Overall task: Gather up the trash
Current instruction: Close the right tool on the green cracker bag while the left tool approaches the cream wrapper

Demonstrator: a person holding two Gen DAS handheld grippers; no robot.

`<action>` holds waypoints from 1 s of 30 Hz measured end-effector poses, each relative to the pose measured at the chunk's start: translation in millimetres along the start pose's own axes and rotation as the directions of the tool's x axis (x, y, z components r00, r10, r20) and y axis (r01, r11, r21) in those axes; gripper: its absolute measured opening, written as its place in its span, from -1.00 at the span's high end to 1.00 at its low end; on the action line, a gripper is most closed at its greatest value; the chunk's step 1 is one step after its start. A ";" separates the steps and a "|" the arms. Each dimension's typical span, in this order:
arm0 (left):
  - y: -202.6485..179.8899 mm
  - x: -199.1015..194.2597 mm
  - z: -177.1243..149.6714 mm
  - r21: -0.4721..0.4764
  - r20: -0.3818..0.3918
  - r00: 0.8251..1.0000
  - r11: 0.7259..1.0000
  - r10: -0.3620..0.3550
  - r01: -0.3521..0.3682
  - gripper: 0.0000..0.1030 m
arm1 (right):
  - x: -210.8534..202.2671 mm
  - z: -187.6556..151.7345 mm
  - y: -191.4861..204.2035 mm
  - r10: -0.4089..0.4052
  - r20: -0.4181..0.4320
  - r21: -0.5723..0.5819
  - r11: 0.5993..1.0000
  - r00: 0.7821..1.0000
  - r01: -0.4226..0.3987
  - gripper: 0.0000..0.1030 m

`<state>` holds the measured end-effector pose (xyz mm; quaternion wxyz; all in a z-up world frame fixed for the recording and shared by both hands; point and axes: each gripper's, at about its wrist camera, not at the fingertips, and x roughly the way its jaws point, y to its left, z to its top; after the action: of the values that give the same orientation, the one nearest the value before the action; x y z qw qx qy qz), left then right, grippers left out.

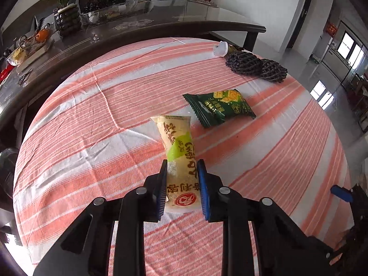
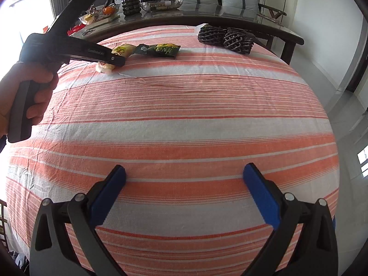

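Observation:
A yellow snack wrapper (image 1: 177,142) lies on the orange-and-white striped cloth (image 1: 92,138), and my left gripper (image 1: 181,163) is shut on its near half, both blue pads pressing its sides. Just beyond it to the right lies a green snack wrapper (image 1: 220,108). The right wrist view shows the same gripper (image 2: 115,62) from the side, held by a hand (image 2: 34,96), with the yellow wrapper (image 2: 122,49) and the green wrapper (image 2: 158,49) at the far left. My right gripper (image 2: 184,172) hangs open above bare cloth (image 2: 184,115), nothing between its fingers.
Two dark woven bundles (image 1: 255,66) (image 2: 225,36) and a small white crumpled piece (image 1: 220,48) sit at the far right edge of the cloth. Behind stands a dark glass-topped table (image 1: 161,20) with a plant pot (image 1: 67,20), bowls and clutter. The floor drops away to the right.

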<state>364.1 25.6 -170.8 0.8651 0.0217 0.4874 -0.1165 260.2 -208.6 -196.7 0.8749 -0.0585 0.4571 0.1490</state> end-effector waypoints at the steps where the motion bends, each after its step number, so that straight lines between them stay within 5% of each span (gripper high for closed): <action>1: 3.1 -8.8 -9.0 0.006 0.003 1.000 1.000 -0.005 0.005 0.53 | 0.1 -0.1 -0.1 0.000 0.000 0.000 1.000 1.000 0.000 -0.91; 5: 12.6 -35.2 -42.5 0.007 0.015 0.999 0.999 -0.050 0.050 0.48 | 0.3 -0.2 0.2 0.000 0.000 0.000 1.000 1.000 0.000 -0.91; 6: 12.9 -38.6 -48.6 0.009 0.025 0.998 0.998 -0.055 0.054 0.34 | 0.4 -0.1 0.4 0.000 0.000 -0.001 1.000 1.000 0.000 -0.91; 9: 12.1 -41.2 -56.7 0.031 0.064 0.997 0.999 -0.040 0.038 -0.59 | 0.3 -0.3 0.5 -0.001 0.000 -0.001 1.000 1.000 0.001 -0.91; 10: 11.5 -39.1 -57.9 0.039 0.076 0.997 0.999 -0.014 0.011 -0.70 | 0.2 -0.2 0.8 -0.003 0.000 -0.001 1.000 1.000 0.003 -0.91; 20: 17.7 -15.7 -62.5 0.060 0.055 0.997 0.997 0.054 -0.057 -0.86 | -4.7 6.5 -14.1 0.094 -0.006 0.045 0.995 0.996 -0.093 -0.91; 24: 18.2 -14.9 -63.0 0.056 0.053 0.997 0.996 0.059 -0.062 -0.89 | 10.8 38.9 -18.1 0.134 -0.054 0.091 0.988 0.990 -0.128 -0.91; 30: 19.6 -14.1 -62.4 0.050 0.053 0.997 0.997 0.058 -0.061 -0.91 | 45.6 117.5 -25.7 0.189 -0.019 0.253 0.951 0.982 -0.178 -0.91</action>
<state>309.2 56.6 -193.0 0.8795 0.0556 0.4611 -0.1037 384.8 -195.5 -167.2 0.8475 0.0917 0.4944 0.1698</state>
